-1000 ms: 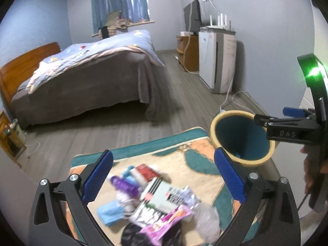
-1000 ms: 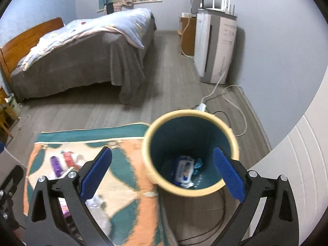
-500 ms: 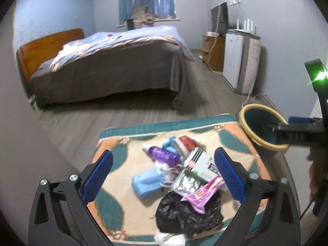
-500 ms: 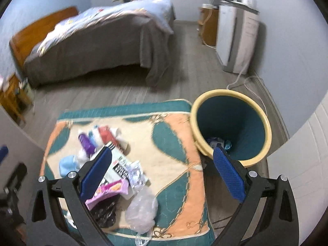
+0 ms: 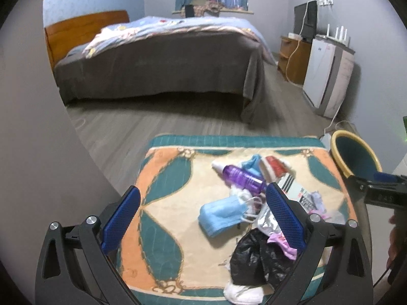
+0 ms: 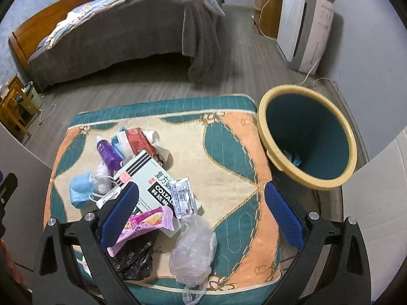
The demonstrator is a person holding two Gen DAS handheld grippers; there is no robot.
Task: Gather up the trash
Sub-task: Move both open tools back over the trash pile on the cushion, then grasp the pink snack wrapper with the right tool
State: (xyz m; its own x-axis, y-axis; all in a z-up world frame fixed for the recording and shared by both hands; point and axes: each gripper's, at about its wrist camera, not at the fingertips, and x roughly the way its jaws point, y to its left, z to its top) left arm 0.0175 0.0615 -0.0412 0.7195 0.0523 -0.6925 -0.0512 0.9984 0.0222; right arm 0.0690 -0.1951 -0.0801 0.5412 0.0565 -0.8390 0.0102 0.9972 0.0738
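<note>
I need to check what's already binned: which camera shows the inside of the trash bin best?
The right wrist view: the trash bin sits whole beside the mat, mouth tilted toward the camera, with a bluish scrap showing at the bottom. The left wrist view catches only part of its rim at the right edge, its inside dark.

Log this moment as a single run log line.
left gripper: open, empty, over blue face mask | right gripper: open, empty, above trash pile | bin: beside mat, some trash inside

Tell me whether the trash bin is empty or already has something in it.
Not empty. The right wrist view shows a little white and blue trash at the bottom of the bin; most of its teal inside is bare.
</note>
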